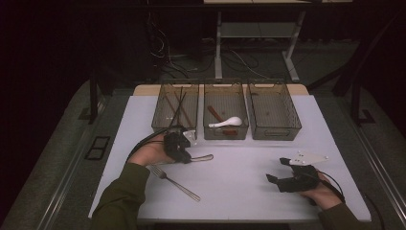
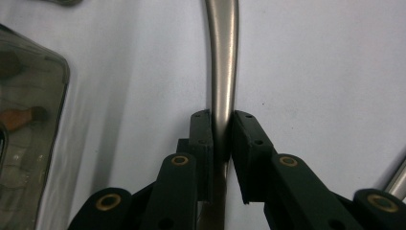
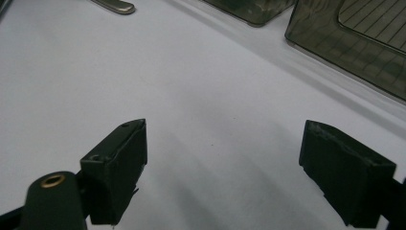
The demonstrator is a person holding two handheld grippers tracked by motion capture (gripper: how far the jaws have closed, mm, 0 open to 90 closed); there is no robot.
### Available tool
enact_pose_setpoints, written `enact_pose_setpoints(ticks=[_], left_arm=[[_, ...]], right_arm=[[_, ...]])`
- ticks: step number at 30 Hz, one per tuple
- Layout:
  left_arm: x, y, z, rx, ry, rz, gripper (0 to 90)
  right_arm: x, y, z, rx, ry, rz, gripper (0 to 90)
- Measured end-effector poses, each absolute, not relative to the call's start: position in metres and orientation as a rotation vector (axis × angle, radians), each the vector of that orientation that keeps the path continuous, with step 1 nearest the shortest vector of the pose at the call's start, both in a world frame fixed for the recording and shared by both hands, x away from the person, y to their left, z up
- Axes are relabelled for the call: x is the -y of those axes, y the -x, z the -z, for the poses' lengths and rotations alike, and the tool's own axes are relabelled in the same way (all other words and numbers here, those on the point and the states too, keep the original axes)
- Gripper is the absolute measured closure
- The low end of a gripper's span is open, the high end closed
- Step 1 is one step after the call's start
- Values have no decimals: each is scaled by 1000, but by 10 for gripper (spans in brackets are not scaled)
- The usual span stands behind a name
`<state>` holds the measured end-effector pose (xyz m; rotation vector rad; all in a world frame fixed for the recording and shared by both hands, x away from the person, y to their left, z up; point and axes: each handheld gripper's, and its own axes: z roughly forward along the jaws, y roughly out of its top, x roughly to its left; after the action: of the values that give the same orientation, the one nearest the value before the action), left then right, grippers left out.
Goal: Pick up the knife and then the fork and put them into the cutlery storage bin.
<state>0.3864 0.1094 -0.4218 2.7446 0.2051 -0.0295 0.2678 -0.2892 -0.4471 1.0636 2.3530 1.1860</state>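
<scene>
Left gripper (image 2: 222, 132) pinches the silver metal spoon handle (image 2: 223, 62) lying on the white surface (image 1: 239, 177). Right gripper (image 3: 222, 163) rests apart, jaws spread, holding nothing.

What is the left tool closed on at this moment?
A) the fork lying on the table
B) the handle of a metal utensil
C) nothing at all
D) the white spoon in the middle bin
B: in the left gripper view the left tool has its two black jaws pressed against either side of the metal utensil handle, which lies on the white table.
</scene>
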Motion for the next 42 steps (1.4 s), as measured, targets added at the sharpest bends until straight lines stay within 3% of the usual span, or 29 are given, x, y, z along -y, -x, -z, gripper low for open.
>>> enact_pose_setpoints(ticks=[21, 42], left_arm=[[-111, -386, 422, -162, -2715, -2, 792], [-81, -389, 408, -97, -2698, -3, 793]], right_arm=[[289, -269, 448, -2356, -1069, -1188, 165], [283, -275, 437, -2376, -995, -1208, 165]])
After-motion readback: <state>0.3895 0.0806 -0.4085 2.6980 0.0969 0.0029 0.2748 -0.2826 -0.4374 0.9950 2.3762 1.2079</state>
